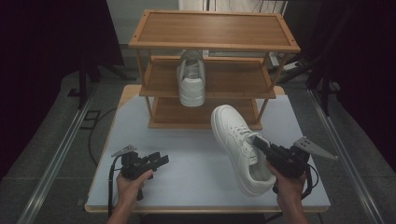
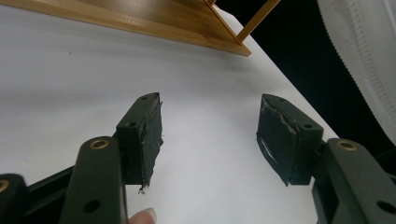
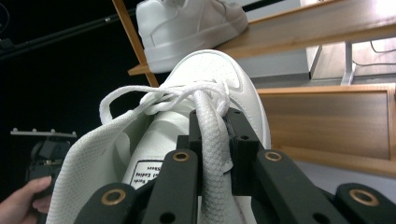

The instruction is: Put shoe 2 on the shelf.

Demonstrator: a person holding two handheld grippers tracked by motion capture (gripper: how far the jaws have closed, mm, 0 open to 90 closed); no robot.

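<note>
Two white sneakers, a wooden rack, one shoe in hand.

The left tongs sit low over the white desk, jaws spread wide with nothing between. Behind, one white sneaker rests on the middle tier of the shoe rack. The right tongs clamp the second sneaker by its tongue, tilted above the desk.
</note>
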